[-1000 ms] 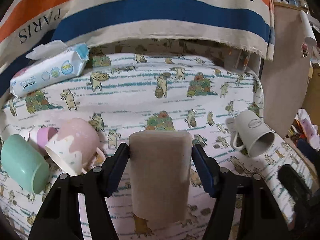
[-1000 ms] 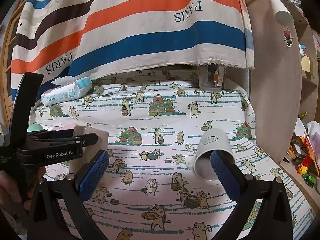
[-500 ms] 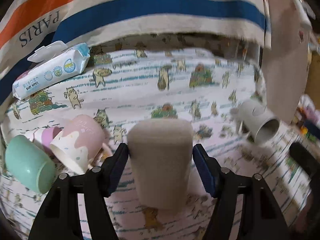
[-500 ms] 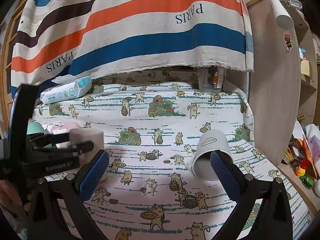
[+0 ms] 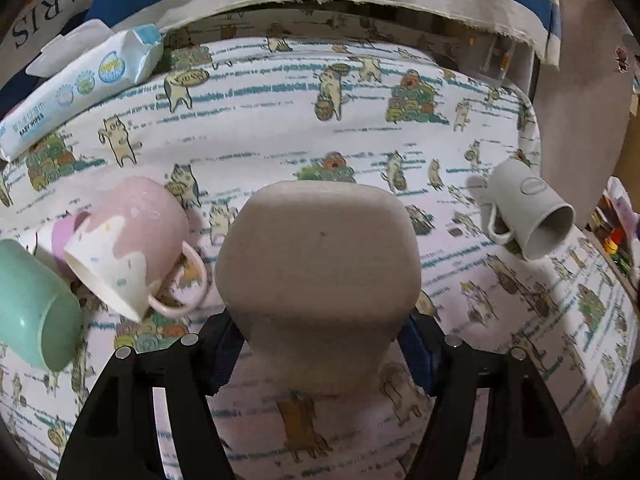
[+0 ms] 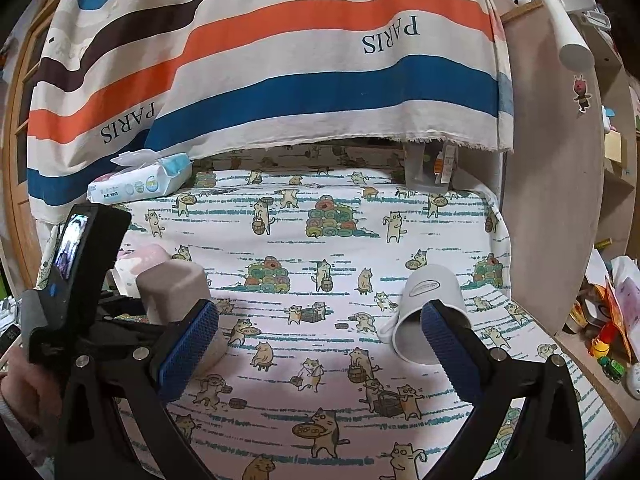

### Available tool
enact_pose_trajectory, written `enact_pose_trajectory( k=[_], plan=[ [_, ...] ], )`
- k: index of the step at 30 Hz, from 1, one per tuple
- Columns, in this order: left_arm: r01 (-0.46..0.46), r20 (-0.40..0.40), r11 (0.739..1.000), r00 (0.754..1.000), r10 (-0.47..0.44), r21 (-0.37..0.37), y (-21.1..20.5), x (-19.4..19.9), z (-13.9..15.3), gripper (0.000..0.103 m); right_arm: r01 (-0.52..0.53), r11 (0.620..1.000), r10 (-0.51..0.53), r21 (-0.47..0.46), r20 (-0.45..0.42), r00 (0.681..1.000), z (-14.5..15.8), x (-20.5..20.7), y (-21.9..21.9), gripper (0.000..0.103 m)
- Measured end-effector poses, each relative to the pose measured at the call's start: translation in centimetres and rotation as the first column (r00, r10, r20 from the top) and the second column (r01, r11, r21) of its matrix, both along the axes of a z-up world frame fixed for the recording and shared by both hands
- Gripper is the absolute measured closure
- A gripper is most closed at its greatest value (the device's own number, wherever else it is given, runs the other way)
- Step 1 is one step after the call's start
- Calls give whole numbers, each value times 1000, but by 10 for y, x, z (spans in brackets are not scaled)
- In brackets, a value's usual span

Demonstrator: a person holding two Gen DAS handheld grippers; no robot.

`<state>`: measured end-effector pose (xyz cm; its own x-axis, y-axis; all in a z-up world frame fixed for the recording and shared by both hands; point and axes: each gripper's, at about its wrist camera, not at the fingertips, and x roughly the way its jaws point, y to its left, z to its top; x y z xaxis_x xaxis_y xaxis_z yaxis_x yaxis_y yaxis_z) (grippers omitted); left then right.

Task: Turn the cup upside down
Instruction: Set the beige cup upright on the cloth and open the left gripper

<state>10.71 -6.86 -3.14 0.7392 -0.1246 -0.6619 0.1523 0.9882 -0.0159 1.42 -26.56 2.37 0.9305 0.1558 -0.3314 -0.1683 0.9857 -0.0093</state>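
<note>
My left gripper (image 5: 320, 348) is shut on a beige-grey cup (image 5: 318, 264), holding it bottom-up just above the cat-print tablecloth (image 5: 280, 128); its flat base faces the camera and the rim is hidden below. The same cup (image 6: 172, 292) shows at the left of the right wrist view, inside the left gripper (image 6: 120, 320). My right gripper (image 6: 320, 344) is open and empty, hovering over the cloth. A white mug (image 6: 430, 312) lies on its side just behind its right finger (image 6: 452, 352).
A pink-and-white mug (image 5: 132, 240), a mint cup (image 5: 32, 304) and a small purple cup (image 5: 66, 236) lie on their sides at the left. The white mug (image 5: 528, 216) lies at the right. A wipes pack (image 5: 80, 84) sits at the back left. A striped cloth (image 6: 280, 64) hangs behind.
The left gripper has tilted down and lowered with the cup, so the cup's base now faces the camera more. The right gripper has stayed open and nearly still.
</note>
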Motion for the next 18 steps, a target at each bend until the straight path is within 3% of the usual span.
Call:
enact_pose_trajectory(
  k=[9,13,18],
  plan=[
    [-15,34,1000,999,14,17,5,14,-5,35,7,1000,-7,-2,-17,1000,-3,4,-1,1],
    [-22,64,1000,998,20,23,6,10,1,10,12,1000,-12,5,-19,1000,-2,4,-2,1],
    [-7,172,1000,985,8,-4,10,-14,24,6,8,1000,-8,-4,-2,1000,2,0,-2,1]
  ],
)
